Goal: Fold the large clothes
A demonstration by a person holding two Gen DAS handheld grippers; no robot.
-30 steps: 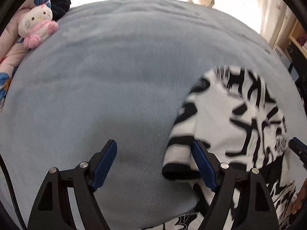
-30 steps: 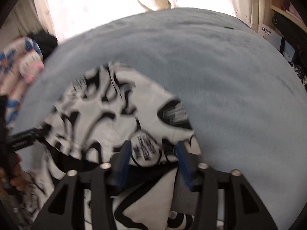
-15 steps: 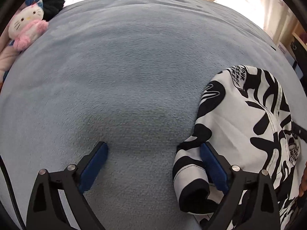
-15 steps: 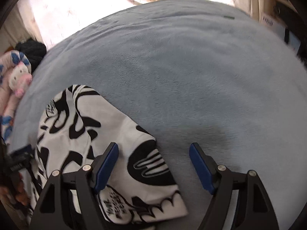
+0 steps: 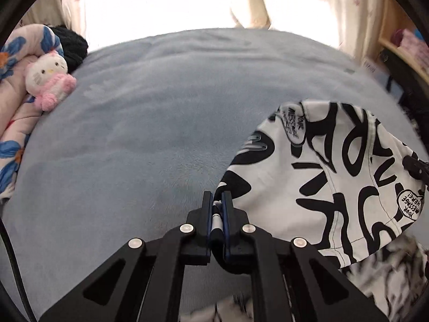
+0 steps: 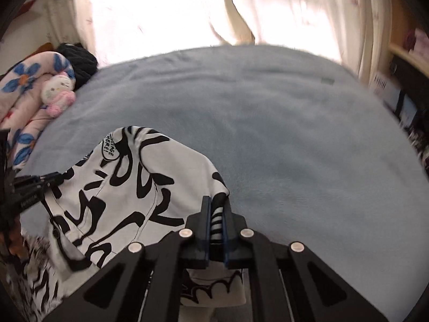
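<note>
A wide bed (image 5: 166,123) covered in soft pale-blue fleece fills both views, with bright curtains (image 6: 166,10) behind it. A large white garment (image 5: 335,177) printed with bold black lettering is held up over the near part of the bed, stretched between the two grippers. The left gripper (image 5: 217,209) has just closed, its jaws clamped on one edge of the garment. The right gripper (image 6: 216,212) has likewise just closed, jaws pinching the opposite edge. At the bed's far left lies a pink floral quilt (image 5: 16,86), with a small white-and-pink plush cat (image 5: 49,79) resting against it.
</note>
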